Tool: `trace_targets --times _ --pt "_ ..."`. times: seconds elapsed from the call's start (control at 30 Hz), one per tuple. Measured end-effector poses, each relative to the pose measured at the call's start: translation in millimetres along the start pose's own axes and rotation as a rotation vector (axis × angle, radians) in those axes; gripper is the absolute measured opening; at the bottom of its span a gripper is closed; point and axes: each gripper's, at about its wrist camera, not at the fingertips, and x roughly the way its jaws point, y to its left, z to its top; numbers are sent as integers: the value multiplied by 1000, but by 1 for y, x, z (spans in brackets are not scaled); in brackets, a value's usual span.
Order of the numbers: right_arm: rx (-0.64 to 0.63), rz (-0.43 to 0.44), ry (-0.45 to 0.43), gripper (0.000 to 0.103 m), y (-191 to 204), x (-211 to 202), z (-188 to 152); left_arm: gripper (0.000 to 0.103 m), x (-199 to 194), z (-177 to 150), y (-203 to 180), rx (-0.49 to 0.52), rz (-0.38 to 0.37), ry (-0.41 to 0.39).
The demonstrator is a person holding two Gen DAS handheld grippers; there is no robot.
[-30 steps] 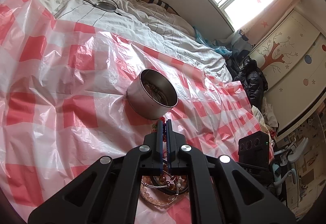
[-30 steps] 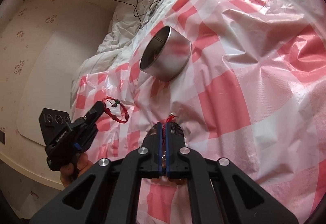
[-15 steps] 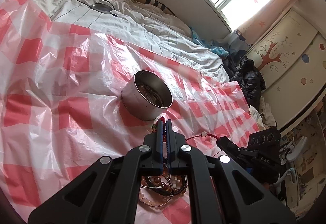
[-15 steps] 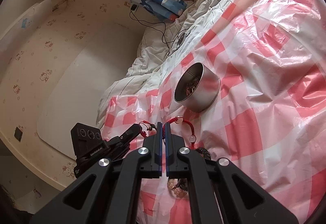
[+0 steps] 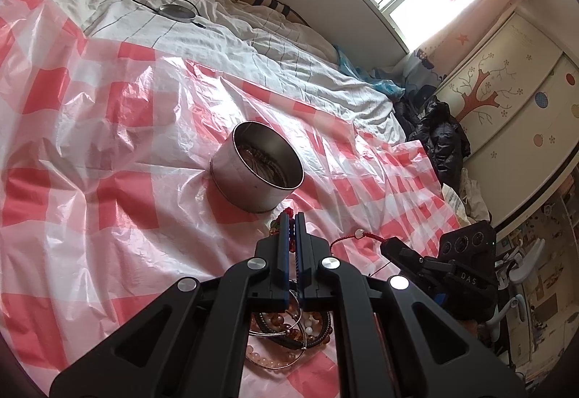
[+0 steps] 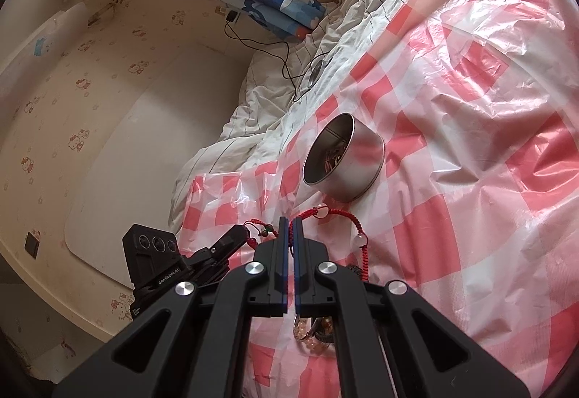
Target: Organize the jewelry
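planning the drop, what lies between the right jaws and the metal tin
In the right wrist view: the red cord bracelet that the right gripper holds, then bare red-checked plastic sheet up to the round metal tin.

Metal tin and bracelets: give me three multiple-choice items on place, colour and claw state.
1. Where does the round metal tin stand?
A. on the checked plastic sheet
B. on the windowsill
C. on the floor

2. What colour is the cord bracelet at the right claw?
A. blue
B. red
C. green

3. How is the right claw?
A. wide open
B. out of view
C. shut on the cord bracelet

Answers: 1 A, sheet lies under the tin; 2 B, red cord with pale beads; 3 C, cord pinched at the tips.
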Motion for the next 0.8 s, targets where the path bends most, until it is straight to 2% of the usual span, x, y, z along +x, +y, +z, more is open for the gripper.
trace_targets --times 0.63,0.8 --pt "-12 10 -2 3 3 2 0 3 9 -2 6 7 0 1" --pt "-40 -23 13 3 9 11 2 2 11 -3 6 11 2 3"
